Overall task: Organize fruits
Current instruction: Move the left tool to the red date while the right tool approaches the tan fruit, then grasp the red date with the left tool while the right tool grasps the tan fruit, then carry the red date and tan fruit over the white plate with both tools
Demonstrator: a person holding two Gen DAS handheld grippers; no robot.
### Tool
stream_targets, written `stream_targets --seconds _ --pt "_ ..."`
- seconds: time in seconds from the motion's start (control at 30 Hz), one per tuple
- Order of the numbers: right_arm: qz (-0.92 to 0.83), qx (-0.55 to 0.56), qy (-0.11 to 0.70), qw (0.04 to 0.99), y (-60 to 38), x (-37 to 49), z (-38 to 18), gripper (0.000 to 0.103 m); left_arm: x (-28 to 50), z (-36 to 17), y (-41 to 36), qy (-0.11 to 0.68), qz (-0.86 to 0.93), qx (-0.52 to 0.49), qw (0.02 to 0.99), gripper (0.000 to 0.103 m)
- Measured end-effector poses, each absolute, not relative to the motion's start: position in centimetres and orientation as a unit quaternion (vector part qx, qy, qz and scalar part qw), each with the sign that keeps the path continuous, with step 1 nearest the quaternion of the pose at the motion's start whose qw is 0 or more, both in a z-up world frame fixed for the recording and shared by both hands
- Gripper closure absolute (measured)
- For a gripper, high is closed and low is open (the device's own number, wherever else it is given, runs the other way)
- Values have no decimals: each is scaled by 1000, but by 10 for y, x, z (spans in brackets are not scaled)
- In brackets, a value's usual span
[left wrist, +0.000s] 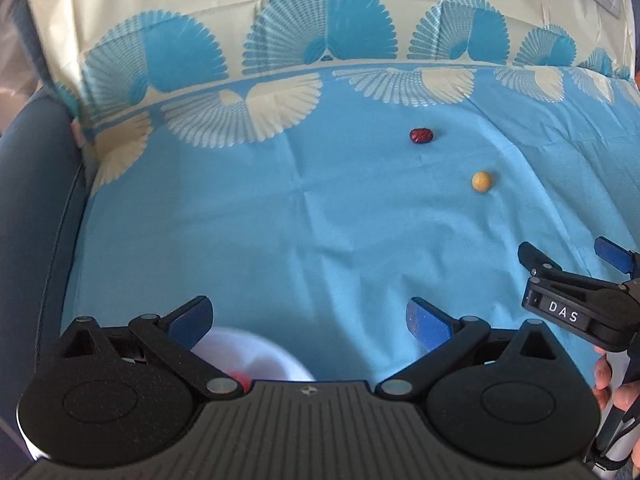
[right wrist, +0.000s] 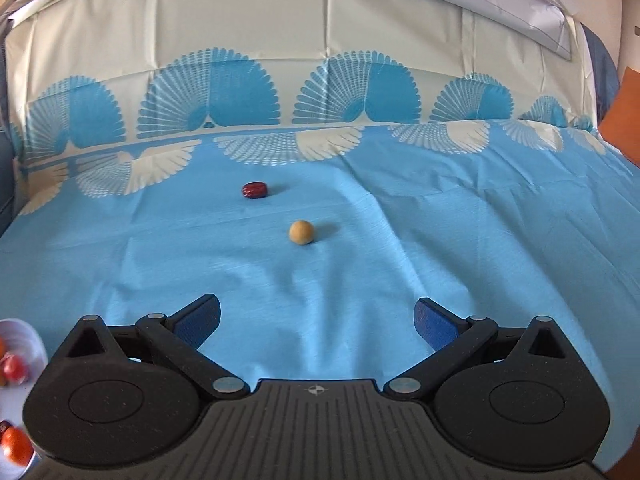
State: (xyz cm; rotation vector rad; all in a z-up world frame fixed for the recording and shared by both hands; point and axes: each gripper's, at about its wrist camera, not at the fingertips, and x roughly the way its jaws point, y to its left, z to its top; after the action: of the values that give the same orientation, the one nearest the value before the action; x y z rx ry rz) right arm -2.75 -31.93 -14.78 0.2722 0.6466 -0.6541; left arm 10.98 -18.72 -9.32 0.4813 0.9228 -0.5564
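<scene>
A dark red wrinkled fruit (left wrist: 421,135) (right wrist: 254,190) and a round tan fruit (left wrist: 482,181) (right wrist: 302,232) lie apart on the blue cloth, well ahead of both grippers. My left gripper (left wrist: 308,318) is open and empty, hovering over a white bowl (left wrist: 260,354) that holds a red fruit (left wrist: 240,379), mostly hidden by the gripper body. My right gripper (right wrist: 318,320) (left wrist: 568,254) is open and empty, pointing at the tan fruit. The white bowl's rim (right wrist: 34,340) shows at the right wrist view's left edge with red and orange fruits (right wrist: 14,366).
The blue cloth (left wrist: 300,220) with white and blue fan patterns covers a sofa seat and rises up the backrest behind. A dark blue armrest (left wrist: 36,184) borders the left side. An orange cushion (right wrist: 624,120) sits at far right. A hand (left wrist: 612,384) holds the right gripper.
</scene>
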Motion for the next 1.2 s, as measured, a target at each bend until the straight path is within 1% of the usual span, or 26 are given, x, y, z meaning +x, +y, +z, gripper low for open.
stream_targets --seconds 0.23,0.4,0.47,0.57,0.63,0.67,0.7,0.73,0.77,0.8,0.83,0.87,0.97,1.03,1.2 --pt "-300 116 332 887 -378 51 -197 1 192 -156 -304 409 -333 254 810 0" --pt "-304 119 334 884 -399 77 -216 1 227 -188 -367 407 -366 268 793 0" --pt "-324 117 316 884 -405 73 -220 1 233 -200 -382 411 -379 274 783 0" --pt "-320 143 310 884 -414 66 -222 1 241 -212 -399 412 -389 283 774 0" --pt "-319 135 309 886 -412 65 -222 2 244 -211 -402 412 -399 272 773 0" --pt "-319 133 309 886 -411 65 -222 4 246 -210 -403 413 -402 271 771 0" --pt "-315 134 307 888 -409 64 -221 7 244 -209 -404 411 -408 267 770 5" --pt "-310 134 305 890 -407 63 -220 15 243 -208 -404 408 -414 265 769 22" --pt "-304 131 302 894 -403 62 -219 30 240 -204 -404 408 -428 261 763 29" --pt "-293 124 300 899 -399 63 -217 40 236 -200 -404 401 -434 264 762 58" --pt "-288 117 299 902 -395 64 -215 70 231 -197 -405 397 -436 272 761 69" --pt "-295 111 301 900 -392 65 -214 75 227 -195 -404 399 -433 273 761 69" --pt "-313 125 292 895 -393 58 -212 75 218 -182 -393 407 -425 262 765 69" --pt "-338 125 285 888 -396 48 -203 75 208 -164 -371 408 -414 248 775 69" --pt "-347 149 253 891 -387 3 -153 75 162 -106 -289 411 -380 223 798 69"
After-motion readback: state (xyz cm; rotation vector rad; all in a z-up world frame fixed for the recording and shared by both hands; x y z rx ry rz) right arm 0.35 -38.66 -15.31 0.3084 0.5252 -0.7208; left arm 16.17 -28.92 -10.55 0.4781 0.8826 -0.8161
